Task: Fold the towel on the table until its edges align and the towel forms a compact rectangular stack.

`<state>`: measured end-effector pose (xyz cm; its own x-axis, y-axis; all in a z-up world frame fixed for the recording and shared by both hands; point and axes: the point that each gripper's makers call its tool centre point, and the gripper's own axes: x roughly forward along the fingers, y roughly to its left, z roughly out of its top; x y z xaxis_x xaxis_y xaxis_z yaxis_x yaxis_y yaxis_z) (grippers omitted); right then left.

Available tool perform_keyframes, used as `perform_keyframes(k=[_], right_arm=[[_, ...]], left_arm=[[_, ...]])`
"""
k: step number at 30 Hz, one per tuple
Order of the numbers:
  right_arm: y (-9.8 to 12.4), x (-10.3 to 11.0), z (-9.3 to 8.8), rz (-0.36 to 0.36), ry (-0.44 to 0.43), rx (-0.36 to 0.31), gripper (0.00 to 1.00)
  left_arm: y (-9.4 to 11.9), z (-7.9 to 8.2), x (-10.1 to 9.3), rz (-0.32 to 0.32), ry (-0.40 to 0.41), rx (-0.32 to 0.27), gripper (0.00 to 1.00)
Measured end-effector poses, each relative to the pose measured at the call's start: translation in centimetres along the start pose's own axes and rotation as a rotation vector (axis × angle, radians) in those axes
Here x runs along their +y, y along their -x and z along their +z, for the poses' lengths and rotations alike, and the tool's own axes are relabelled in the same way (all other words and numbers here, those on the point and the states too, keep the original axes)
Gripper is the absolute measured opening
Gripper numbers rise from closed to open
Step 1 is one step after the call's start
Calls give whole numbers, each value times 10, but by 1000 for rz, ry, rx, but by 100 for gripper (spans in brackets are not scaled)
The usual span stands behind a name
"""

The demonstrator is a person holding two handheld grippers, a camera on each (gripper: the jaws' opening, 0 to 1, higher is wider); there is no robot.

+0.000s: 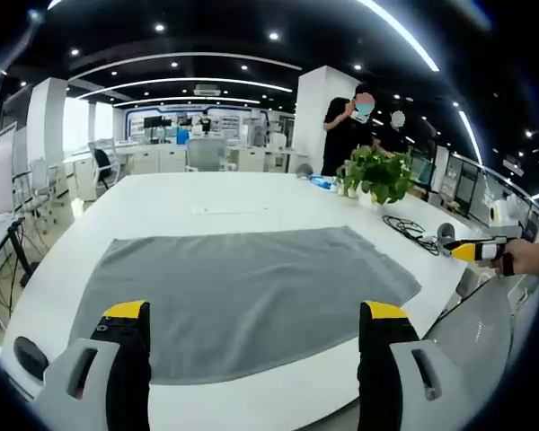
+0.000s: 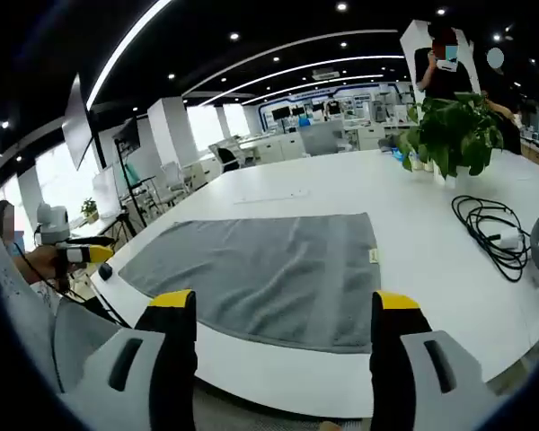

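Grey rectangular terry towel (image 1: pixel 242 292) spread flat in a single layer on the white glossy desk (image 1: pixel 216 193), near its front edge, unfolded. Same towel (image 2: pixel 274 274) in the right gripper view, with a small label at its right-hand edge.

Left gripper (image 1: pixel 256 314), grey body with black yellow-tipped jaws, held above the near edge of the towel; jaws spread wide, nothing between them, not touching the cloth. In the right gripper view, seen from the side at far left as a yellow-tipped piece (image 2: pixel 88 254) in a person's hand (image 2: pixel 38 262), off the desk corner.

Right gripper (image 2: pixel 286 303) of the same build, likewise above the near edge of the towel, jaws spread wide and holding nothing. From the left gripper view, visible at far right as a yellow tip (image 1: pixel 467 251) gripped by a hand (image 1: pixel 525 258), beyond the towel's right end.

Green leafy potted plant (image 1: pixel 377 175) standing on the far right part of the desk, well apart from the towel. Coiled black cable (image 2: pixel 490 229) lying on the desk right of the towel, apart from it. Small blue item (image 1: pixel 322 181) just beside the plant, too small to tell. Person in dark clothes (image 1: pixel 346 130) standing behind the plant. Office chairs and workstations in the background.
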<state>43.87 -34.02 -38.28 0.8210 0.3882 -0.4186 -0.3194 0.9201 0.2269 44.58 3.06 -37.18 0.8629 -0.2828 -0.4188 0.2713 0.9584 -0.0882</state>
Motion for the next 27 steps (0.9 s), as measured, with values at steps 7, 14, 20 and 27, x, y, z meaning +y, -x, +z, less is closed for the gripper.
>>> perform_keyframes(k=[7,14,20,27], right_arm=[[2,1,1,2,-17,-6,79],[2,0,-1,-3,-15,3,78],[1,-1,-1,-3,-22,-1,77],[2,-2,-2,-7,-29,3,77]], left_arm=[[-1,-5,-3,-13,-1,19,100],[0,-5,-8,-16,-5,20,100],[1,-4,-7,-14,-4,19,100],[0,-6,-4,-14,-3,25,100]])
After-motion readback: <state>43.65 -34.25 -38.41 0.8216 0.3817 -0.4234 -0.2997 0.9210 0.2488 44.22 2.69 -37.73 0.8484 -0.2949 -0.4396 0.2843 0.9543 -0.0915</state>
